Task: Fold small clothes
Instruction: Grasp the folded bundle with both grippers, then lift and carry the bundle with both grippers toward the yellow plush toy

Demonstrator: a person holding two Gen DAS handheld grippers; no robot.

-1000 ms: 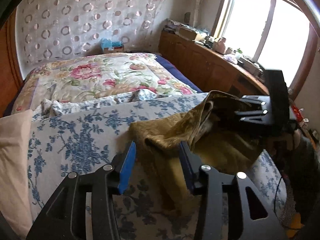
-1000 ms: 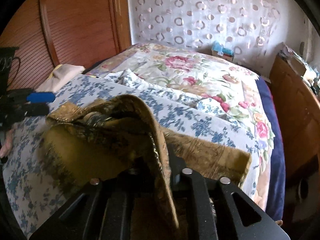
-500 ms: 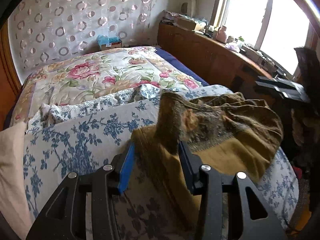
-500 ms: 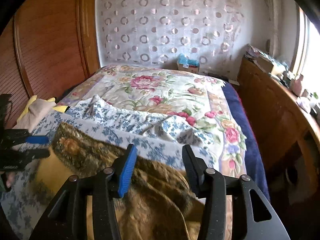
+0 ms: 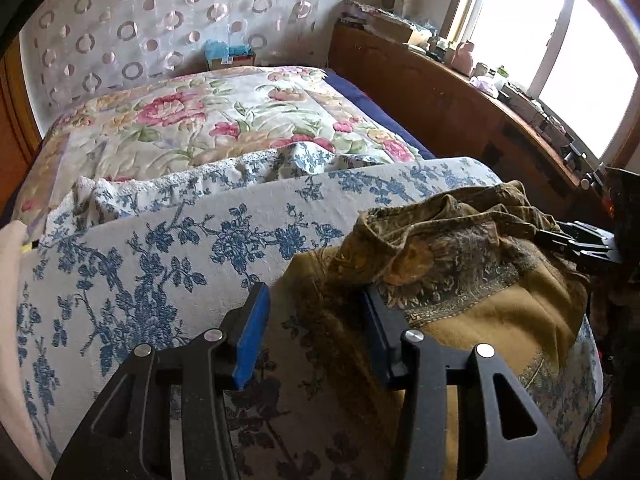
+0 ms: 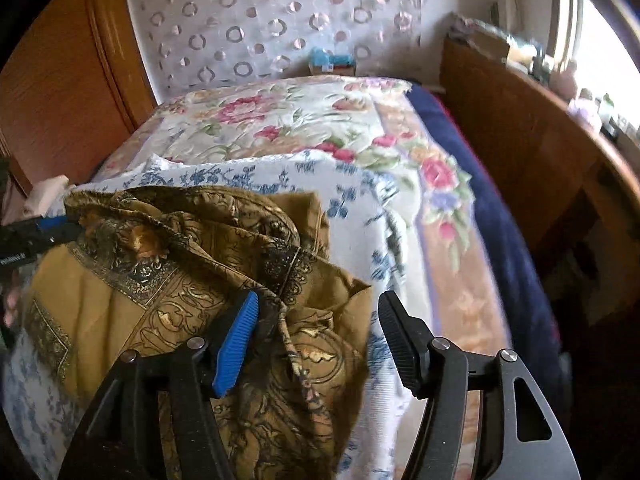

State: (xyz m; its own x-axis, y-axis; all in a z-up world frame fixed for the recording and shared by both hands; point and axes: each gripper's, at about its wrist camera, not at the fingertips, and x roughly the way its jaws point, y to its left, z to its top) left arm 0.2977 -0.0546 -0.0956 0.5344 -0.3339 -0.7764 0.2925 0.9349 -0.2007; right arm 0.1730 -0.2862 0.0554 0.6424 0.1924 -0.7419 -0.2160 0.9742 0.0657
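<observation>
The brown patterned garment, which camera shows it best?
The right wrist view: the brown patterned garment fills the foreground, with folds and border print clear. The left wrist view shows it bunched off to the right, partly behind a finger.

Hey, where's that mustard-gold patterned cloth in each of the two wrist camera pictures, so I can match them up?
Left wrist view: the gold cloth lies bunched at lower right on the blue-flowered sheet, running past the right finger.
Right wrist view: the gold cloth fills the lower left and centre, part of it between the open fingers.
Shared landmark: the blue tissue box against the circle-patterned curtain at the far end of the bed.
</observation>
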